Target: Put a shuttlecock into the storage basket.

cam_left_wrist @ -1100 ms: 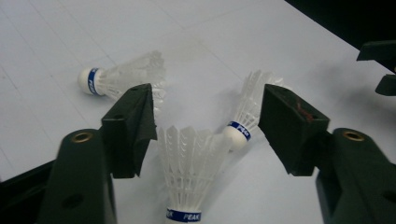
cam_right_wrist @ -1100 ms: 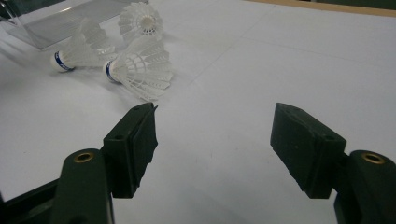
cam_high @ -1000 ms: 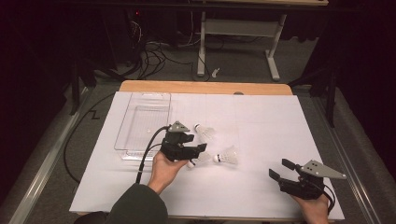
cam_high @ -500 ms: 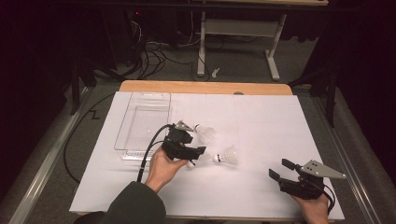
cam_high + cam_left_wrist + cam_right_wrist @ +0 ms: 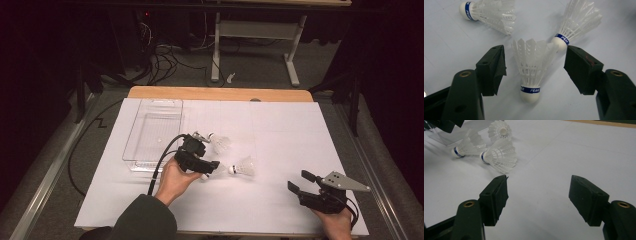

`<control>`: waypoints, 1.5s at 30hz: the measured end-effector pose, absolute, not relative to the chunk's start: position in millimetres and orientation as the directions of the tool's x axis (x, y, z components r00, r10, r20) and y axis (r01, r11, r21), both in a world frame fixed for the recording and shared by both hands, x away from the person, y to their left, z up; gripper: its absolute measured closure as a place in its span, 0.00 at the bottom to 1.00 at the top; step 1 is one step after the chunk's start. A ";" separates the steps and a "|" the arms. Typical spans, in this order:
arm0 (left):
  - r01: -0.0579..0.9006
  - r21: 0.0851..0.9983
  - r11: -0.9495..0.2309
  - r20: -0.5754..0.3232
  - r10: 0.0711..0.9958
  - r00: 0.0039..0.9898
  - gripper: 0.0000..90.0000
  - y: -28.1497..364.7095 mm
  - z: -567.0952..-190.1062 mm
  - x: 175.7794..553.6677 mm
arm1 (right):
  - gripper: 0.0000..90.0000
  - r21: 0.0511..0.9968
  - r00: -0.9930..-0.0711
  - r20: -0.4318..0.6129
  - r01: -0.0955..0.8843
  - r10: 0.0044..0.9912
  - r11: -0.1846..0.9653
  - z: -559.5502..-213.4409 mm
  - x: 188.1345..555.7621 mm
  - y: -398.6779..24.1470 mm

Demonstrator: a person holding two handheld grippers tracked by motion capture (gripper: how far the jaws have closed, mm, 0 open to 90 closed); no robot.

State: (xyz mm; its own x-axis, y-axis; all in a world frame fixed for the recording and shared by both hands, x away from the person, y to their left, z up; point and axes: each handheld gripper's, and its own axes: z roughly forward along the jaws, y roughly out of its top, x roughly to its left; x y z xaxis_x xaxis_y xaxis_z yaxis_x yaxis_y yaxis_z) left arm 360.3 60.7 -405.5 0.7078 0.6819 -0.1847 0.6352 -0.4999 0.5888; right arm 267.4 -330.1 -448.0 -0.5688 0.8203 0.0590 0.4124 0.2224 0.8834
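Left gripper view: open fingers astride a shuttlecock on the white bench.
The left gripper has just been opening its jaws; the shuttlecock lies between them, cork nearest the camera, untouched by either pad, with two more shuttlecocks just beyond. In the high view the right gripper rests well apart at the bench's near right, fingers open and empty, beside no object; a clear tray sits left.

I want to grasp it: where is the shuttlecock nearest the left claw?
In the left gripper view the shuttlecock lies between the open left claw jaws, untouched, cork toward the camera.
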 end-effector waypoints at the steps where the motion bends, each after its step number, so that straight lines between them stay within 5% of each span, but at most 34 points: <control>1: 0.636 0.584 -0.503 -0.184 0.682 0.708 0.39 60.3 -405.7 360.4 | 0.35 0.883 -0.569 0.059 0.413 0.820 0.223 -448.0 267.5 -330.2; 45: 0.696 0.415 -0.586 -0.184 0.695 0.695 0.46 47.5 -434.9 366.0 | 0.35 0.882 -0.565 0.061 0.416 0.823 0.221 -448.2 267.6 -330.5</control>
State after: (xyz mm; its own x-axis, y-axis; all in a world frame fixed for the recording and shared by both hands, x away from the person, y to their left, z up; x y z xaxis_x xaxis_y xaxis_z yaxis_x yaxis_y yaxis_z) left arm 366.0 47.5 -434.9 0.6948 0.6953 -0.1839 0.6962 -0.5860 0.4146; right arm 267.6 -330.5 -448.2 -0.5651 0.8228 0.0609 0.4163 0.2207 0.8820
